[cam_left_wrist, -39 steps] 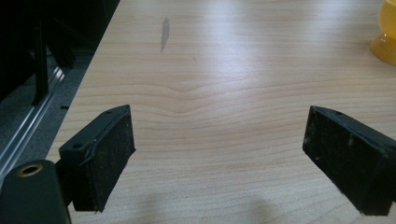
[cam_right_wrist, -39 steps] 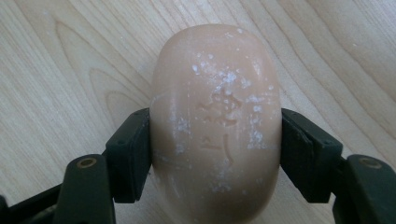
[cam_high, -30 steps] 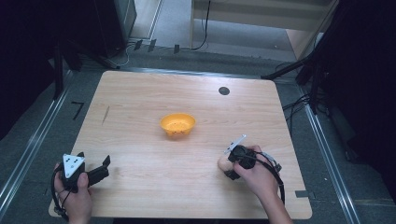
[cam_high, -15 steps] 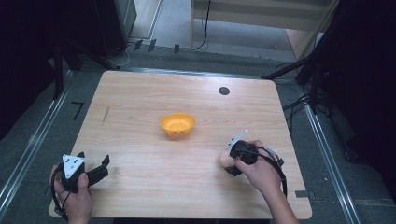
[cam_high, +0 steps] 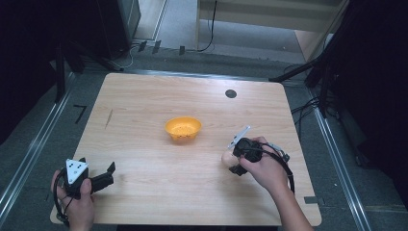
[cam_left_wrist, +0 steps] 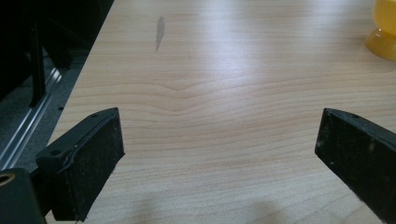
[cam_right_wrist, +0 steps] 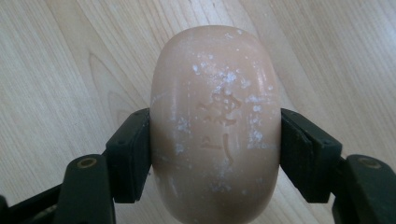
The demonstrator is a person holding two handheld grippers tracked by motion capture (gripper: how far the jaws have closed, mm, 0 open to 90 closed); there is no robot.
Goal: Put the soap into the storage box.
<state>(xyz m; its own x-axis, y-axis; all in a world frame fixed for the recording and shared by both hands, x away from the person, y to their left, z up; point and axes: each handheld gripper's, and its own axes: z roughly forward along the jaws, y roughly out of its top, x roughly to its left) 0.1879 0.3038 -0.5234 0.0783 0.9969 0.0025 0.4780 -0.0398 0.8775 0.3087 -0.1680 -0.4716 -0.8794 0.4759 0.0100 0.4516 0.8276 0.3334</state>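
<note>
Soap [cam_right_wrist: 215, 126], a peach-coloured oval bar with white flecks and a stamped mark, is sitting clamped between the jaws of the right gripper [cam_high: 235, 156], each pad pressing one of its long sides. In the high view the person's right hand [cam_high: 263, 166] is holding this gripper low over the wooden worktop [cam_high: 144, 101] at about 4 o'clock from the orange bowl [cam_high: 183, 128], the soap [cam_high: 226, 157] showing just at the gripper's 9 o'clock edge. The bowl is standing near the worktop's middle, well apart from both grippers. The left gripper [cam_high: 109, 173] is resting at the worktop's 8 o'clock corner in the left hand [cam_high: 77, 204], its jaws spread wide apart over bare wood, pointing toward 3 o'clock
</note>
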